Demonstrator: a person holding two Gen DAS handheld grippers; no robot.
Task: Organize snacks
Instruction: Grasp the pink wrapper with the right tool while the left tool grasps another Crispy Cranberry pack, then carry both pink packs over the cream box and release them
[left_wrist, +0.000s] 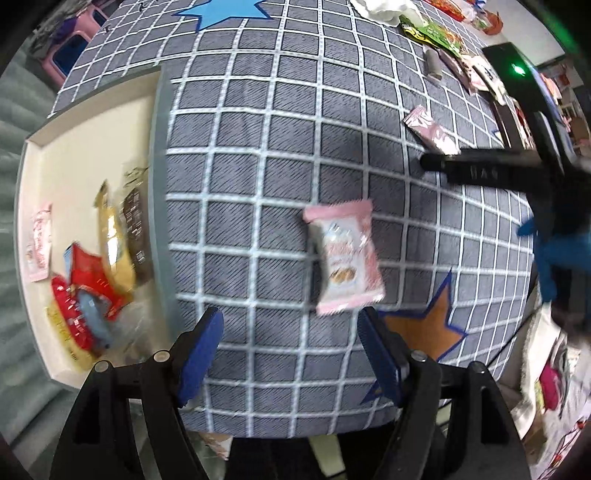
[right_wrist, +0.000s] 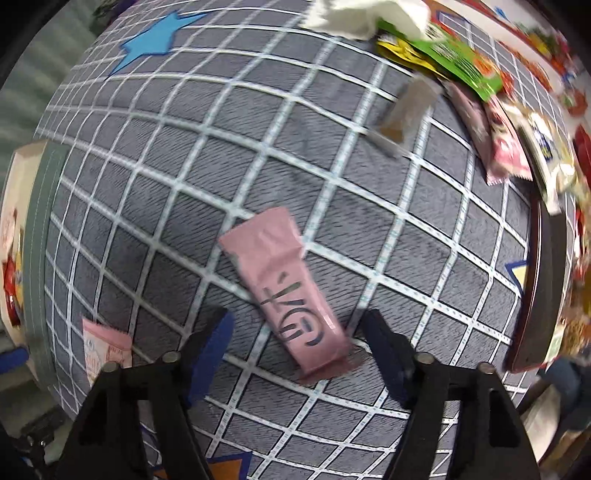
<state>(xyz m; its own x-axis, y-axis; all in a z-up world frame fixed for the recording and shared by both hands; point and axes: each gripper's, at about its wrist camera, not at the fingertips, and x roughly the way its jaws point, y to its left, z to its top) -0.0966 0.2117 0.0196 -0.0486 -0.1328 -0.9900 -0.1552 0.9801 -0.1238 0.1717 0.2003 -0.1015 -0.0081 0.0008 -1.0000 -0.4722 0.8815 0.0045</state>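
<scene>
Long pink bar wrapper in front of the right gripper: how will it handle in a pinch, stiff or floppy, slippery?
The long pink bar wrapper lies flat with crimped, creased ends, so those probably flex while the middle holds firmer. Its film looks smooth, likely slick against the open right gripper. It looks thin, so probably light, and may slide on the checked cloth if nudged.

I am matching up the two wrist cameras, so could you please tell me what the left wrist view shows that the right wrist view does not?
Only the left wrist view shows the orange star whole, the tray's heaped snacks clearly, and the right gripper's black arm reaching in.

Only the right wrist view shows the long pink bar up close between the right gripper's open jaws, and a yellow star.

Both show the checked grey cloth, the blue star, the small pink cookie packet and the green packet. The left gripper is open too.
</scene>
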